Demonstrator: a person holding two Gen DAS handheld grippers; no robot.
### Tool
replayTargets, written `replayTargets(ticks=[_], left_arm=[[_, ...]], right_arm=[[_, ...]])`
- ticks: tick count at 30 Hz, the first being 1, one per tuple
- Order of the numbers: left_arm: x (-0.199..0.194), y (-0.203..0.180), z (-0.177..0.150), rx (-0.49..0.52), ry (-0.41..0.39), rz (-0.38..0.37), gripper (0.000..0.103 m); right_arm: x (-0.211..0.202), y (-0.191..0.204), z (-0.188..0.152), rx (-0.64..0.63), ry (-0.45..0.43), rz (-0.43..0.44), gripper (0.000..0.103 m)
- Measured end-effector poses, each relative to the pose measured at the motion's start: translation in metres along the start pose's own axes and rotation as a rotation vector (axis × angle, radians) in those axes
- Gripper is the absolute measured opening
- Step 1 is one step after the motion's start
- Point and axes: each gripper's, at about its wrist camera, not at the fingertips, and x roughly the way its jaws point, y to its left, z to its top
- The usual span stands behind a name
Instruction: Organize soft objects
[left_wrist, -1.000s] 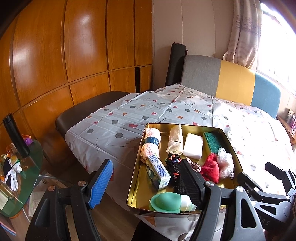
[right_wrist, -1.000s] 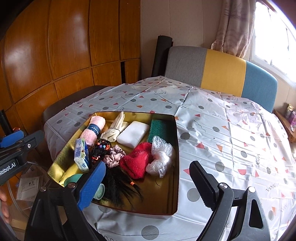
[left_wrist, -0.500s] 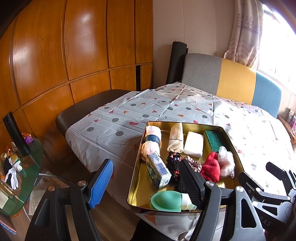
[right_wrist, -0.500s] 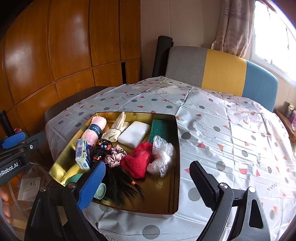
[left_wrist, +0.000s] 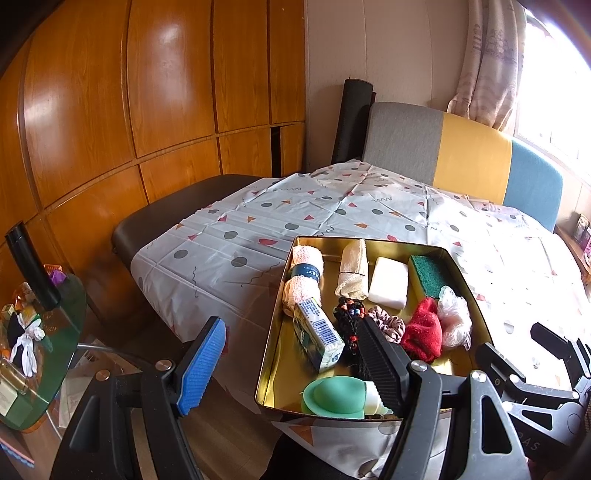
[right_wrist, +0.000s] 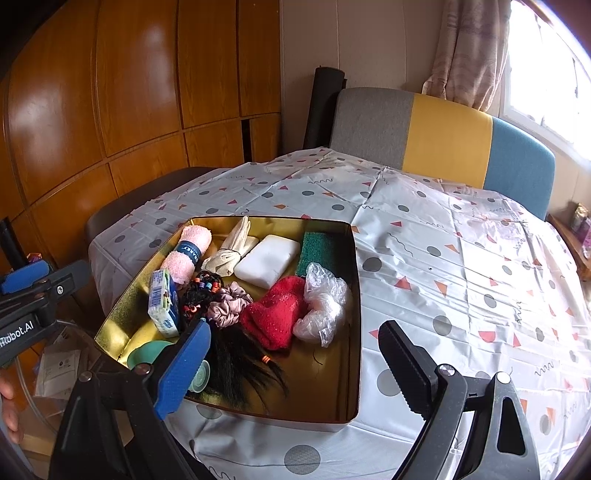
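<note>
Hovering gapped jaws, gold tray (right_wrist: 352, 332) below

Two black-framed grippers, left gripper (left_wrist: 291, 365) and right gripper (right_wrist: 295, 362), each fitted with one ribbed blue pad and one ribbed black pad, silver screws at the finger pivots, white "Robot.AI" lettering on the left unit's side.

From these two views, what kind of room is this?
Likely a home living or dining room: a table under a patterned tablecloth, a grey-yellow-blue sofa back behind it, wood-panelled wall, curtained window.
</note>
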Motion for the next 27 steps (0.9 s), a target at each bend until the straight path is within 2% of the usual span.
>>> replayTargets(ticks=[27], left_arm=[[-0.0037,0.0001,0.0004,-0.014,-0.017,0.013,0.075]], right_arm=[[-0.0022,-0.0014,-0.0015,0.007,-0.008,-0.001,0.094]])
